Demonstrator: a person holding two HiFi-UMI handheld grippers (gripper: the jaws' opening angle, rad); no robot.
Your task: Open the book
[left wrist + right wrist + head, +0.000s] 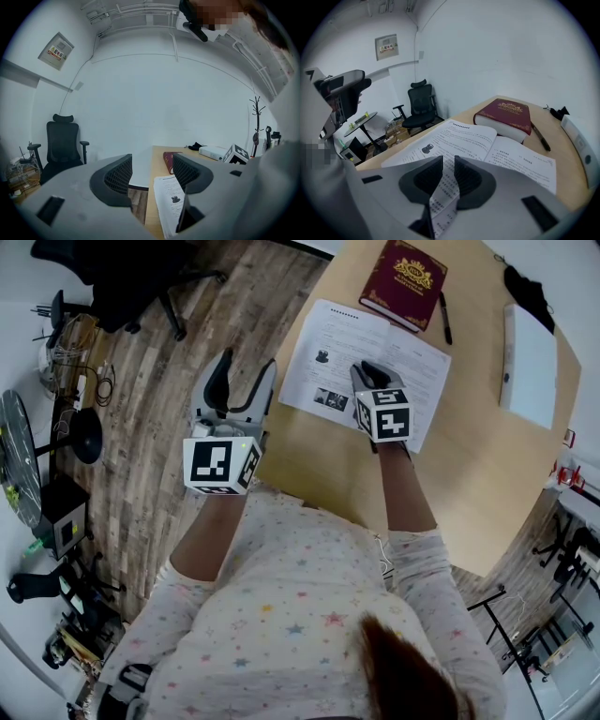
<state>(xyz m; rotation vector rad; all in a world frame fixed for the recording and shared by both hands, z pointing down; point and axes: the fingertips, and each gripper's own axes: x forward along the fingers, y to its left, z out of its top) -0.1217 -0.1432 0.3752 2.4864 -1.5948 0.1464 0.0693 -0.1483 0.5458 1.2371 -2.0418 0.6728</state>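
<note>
A thin white book [366, 362] lies open on the wooden table [478, 474], showing printed pages with small pictures. My right gripper [372, 373] rests over its middle, shut on one page. In the right gripper view that page [443, 199] rises curled between the narrow jaws of the right gripper [448, 168], above the open spread [464, 136]. My left gripper [246, 371] is held off the table's left edge, over the floor, open with nothing in it. The left gripper view has the left gripper [151, 176] with its jaws wide apart and the book's edge [169, 201] below.
A thick red hardcover [405, 282] lies shut just behind the open book, with a black pen [444, 317] beside it. A white flat box [530, 362] and a black item [527, 292] sit at the far right. A black office chair [131, 277] stands on the floor to the left.
</note>
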